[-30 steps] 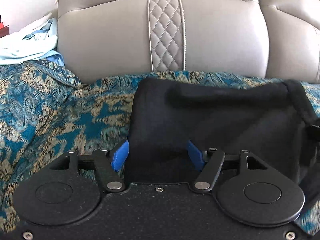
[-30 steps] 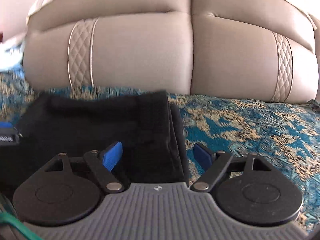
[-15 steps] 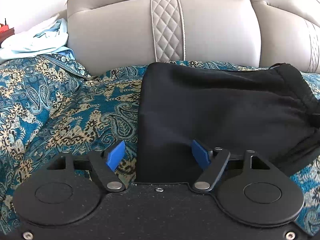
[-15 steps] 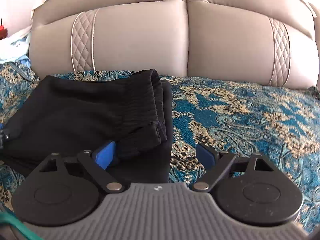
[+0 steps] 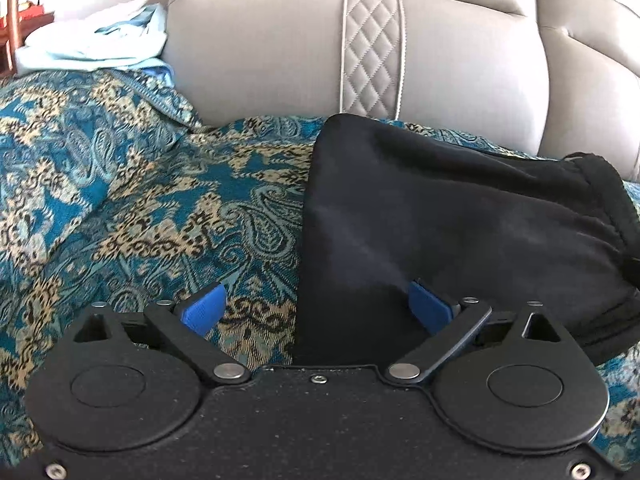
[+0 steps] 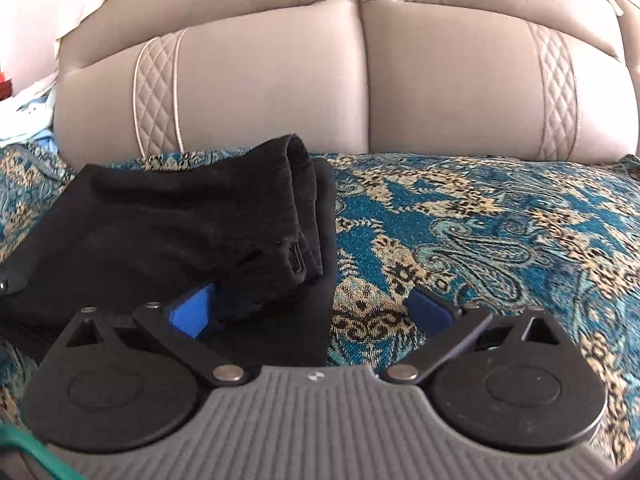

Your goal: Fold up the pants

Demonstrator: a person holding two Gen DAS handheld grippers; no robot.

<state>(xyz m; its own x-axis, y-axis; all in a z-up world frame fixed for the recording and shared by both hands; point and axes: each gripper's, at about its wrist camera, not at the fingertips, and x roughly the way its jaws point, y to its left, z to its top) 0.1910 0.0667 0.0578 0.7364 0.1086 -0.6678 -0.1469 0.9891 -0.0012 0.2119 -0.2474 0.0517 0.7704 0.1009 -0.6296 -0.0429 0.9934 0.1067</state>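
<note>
The black pants [image 5: 460,220] lie folded into a compact stack on the teal paisley sofa cover [image 5: 140,208]. My left gripper [image 5: 316,308] is open, straddling the stack's left edge at its near end, holding nothing. In the right wrist view the pants [image 6: 180,220] show their ribbed waistband on the right side. My right gripper [image 6: 312,312] is open over the stack's right near corner, its left blue pad [image 6: 192,312] against the cloth, its right pad over the cover.
The beige leather sofa backrest [image 5: 280,52] rises right behind the pants. A light blue and white cloth pile [image 5: 96,48] lies at the far left. The paisley cover [image 6: 500,240] stretches to the right of the pants.
Both grippers have drawn back and up from the pants. The folded stack has settled flat on the cover, and its waistband now shows in the right view.
</note>
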